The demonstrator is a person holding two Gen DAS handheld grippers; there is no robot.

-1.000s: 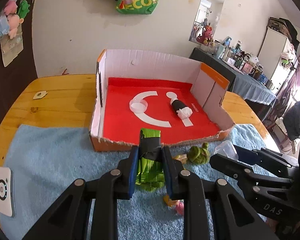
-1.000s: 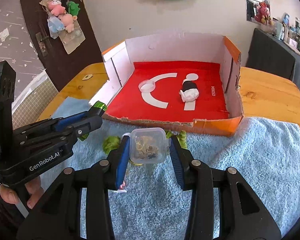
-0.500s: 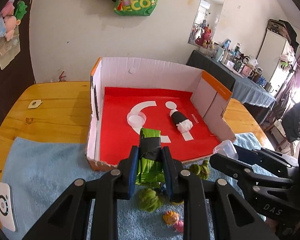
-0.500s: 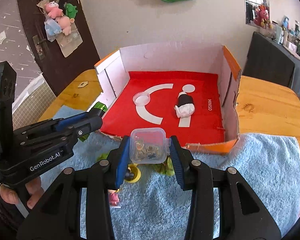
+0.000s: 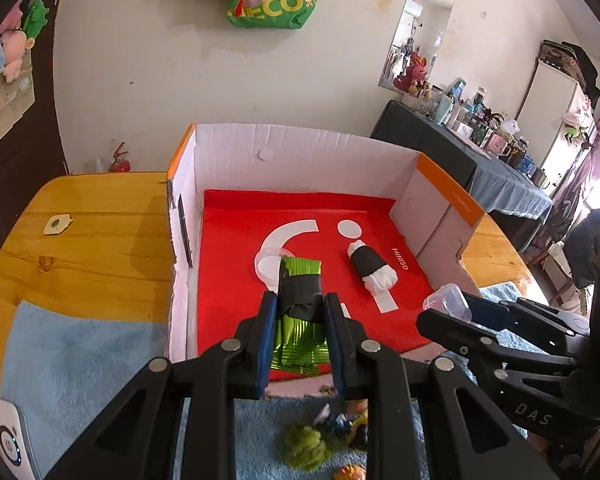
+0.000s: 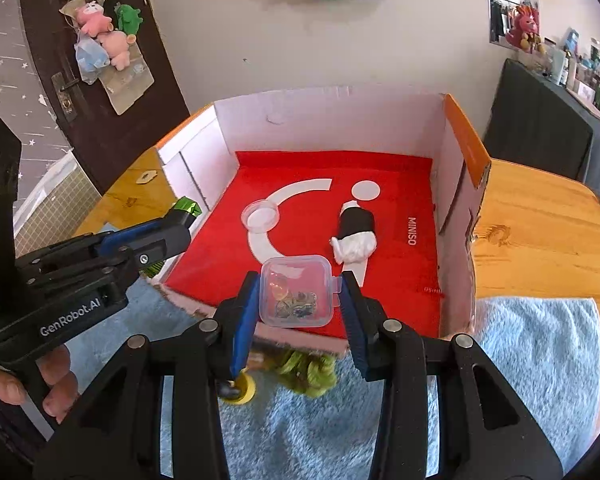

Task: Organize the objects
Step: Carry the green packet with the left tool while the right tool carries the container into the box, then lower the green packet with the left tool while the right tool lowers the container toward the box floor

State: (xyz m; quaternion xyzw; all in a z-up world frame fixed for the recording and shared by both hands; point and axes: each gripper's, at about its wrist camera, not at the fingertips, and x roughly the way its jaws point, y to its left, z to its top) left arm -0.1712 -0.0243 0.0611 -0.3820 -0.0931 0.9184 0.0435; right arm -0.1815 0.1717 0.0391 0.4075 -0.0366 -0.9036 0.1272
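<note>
You held both loads over the box's (image 5: 300, 148) near edge: left claw (image 5: 300, 344) clamped on the green foil packet (image 5: 300, 276), right claw (image 6: 298, 300) clamped on the clear case (image 6: 296, 296). Step: carrying in. Next, probably lower to the red floor, then release.

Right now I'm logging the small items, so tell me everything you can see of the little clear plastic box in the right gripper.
The clear plastic box is small, square and round-cornered, with a lid and a tab on its right edge. Small beads or trinkets lie loose inside; what they are I cannot tell. The right gripper is shut on it, pads pressing its two sides, holding it above the near edge of the cardboard box. It touches nothing else.
</note>
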